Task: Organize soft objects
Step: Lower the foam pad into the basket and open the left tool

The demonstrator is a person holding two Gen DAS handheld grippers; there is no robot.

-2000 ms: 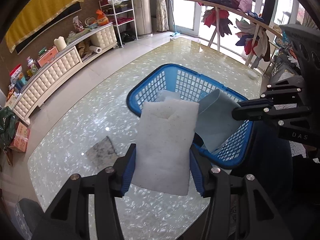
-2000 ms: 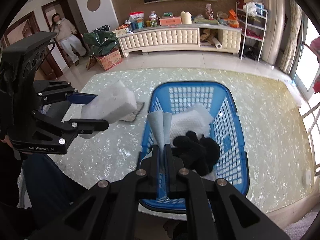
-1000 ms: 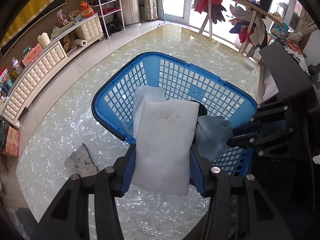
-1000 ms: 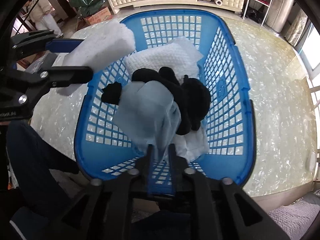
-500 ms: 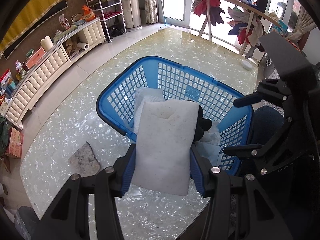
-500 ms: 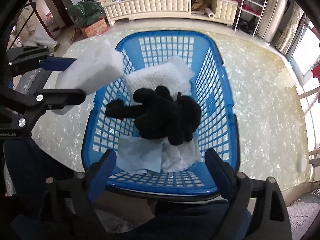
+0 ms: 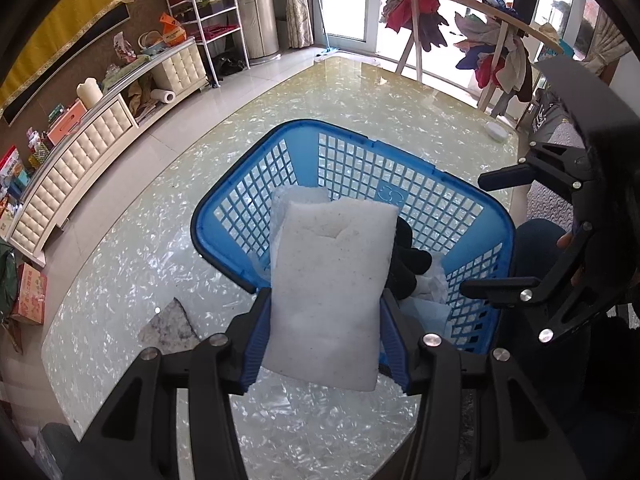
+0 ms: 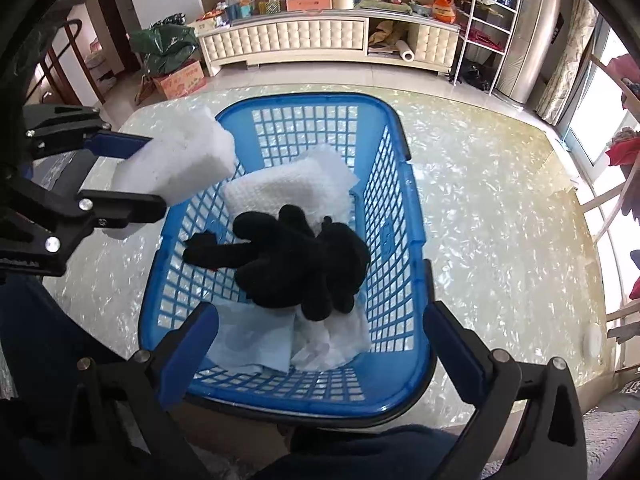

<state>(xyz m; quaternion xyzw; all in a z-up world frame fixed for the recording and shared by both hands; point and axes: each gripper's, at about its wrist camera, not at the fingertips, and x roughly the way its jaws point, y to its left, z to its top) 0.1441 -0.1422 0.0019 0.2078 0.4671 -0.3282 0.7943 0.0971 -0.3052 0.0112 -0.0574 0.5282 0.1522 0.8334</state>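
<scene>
1. Desk (image 8: 500, 208): glossy, pearl-flecked top carrying a blue basket (image 8: 404, 394); a grey stone-like piece (image 7: 170, 326) lies beside it.
2. Basket contents: white towel (image 8: 288, 184), black plush (image 8: 296, 264), pale blue cloth (image 8: 252, 340).
3. Left claw (image 7: 324, 340): pinching a white foam pad (image 7: 332, 280) over the basket's near rim.
4. Right claw (image 8: 320, 356): jaws just opened, spread wide, nothing between them.
5. Room: tufted cream sideboard (image 8: 288, 38), wire shelf (image 8: 486, 20), clothes rack (image 7: 460, 4) by the windows.

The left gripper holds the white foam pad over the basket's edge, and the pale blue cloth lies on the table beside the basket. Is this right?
Not quite. The right wrist view shows the pale blue cloth inside the blue basket, at its near end. The left gripper does hold the white foam pad.
</scene>
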